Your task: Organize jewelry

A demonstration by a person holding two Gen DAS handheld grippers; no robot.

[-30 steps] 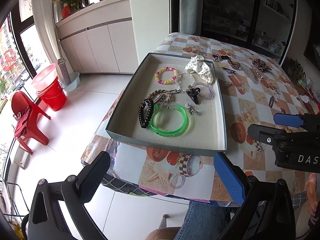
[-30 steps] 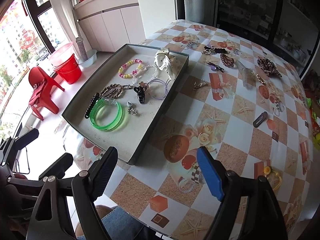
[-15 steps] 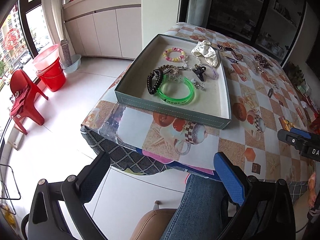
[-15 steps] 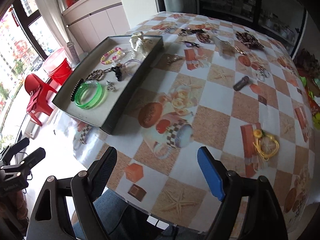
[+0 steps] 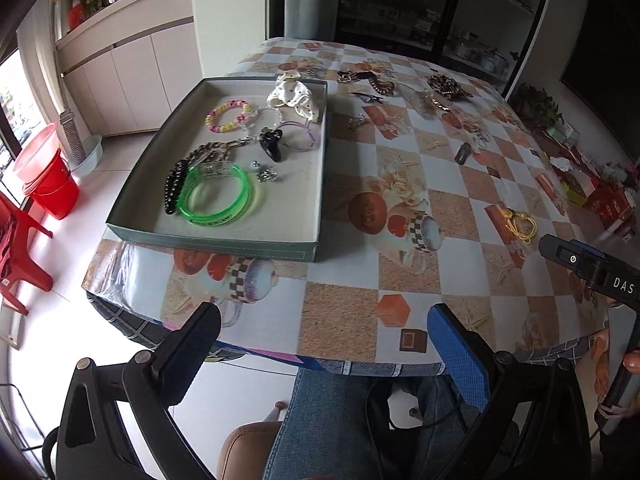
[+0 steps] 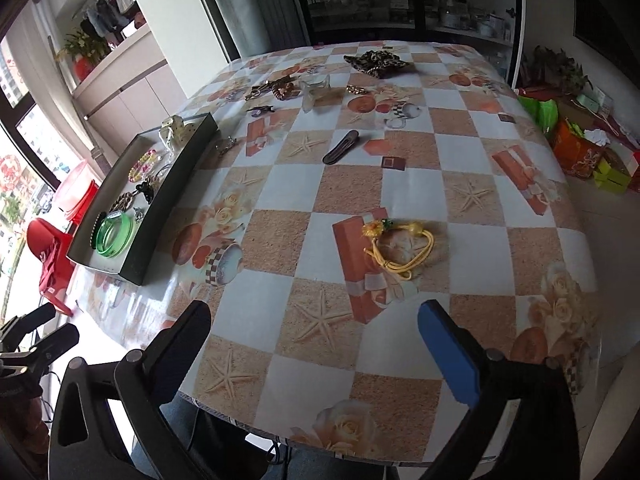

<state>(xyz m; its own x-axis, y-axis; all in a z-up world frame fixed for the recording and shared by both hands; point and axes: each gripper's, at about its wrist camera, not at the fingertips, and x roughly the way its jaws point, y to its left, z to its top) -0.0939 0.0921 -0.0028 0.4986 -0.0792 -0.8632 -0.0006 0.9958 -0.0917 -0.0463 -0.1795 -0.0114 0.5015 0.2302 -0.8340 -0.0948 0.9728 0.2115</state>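
A grey tray [image 5: 216, 240] at the table's left holds green bangles [image 5: 218, 198], a black beaded bracelet [image 5: 174, 188], a pink-yellow bead bracelet [image 5: 228, 116], a black claw clip [image 5: 272, 144] and a white scrunchie [image 5: 294, 96]. Loose on the tablecloth lie a yellow hair tie [image 6: 400, 248], a dark hair clip [image 6: 340, 146] and a leopard scrunchie [image 6: 376, 62]. My left gripper [image 5: 324, 332] hangs open over the table's near edge, right of the tray. My right gripper [image 6: 314, 320] is in front of the yellow hair tie; its jaws are opening with nothing between them.
More clips and a clear piece [image 6: 320, 94] lie at the far middle of the table. A person's jeans-clad legs [image 5: 340, 420] are under the near edge. A red bucket [image 5: 48, 184] and red chair [image 6: 52, 252] stand on the floor at left, boxes [image 6: 580, 152] at right.
Both grippers have drawn back from the tray and shifted right along the table. The right wrist view has swung from the tray to the yellow hair tie, and its jaws stand wider.
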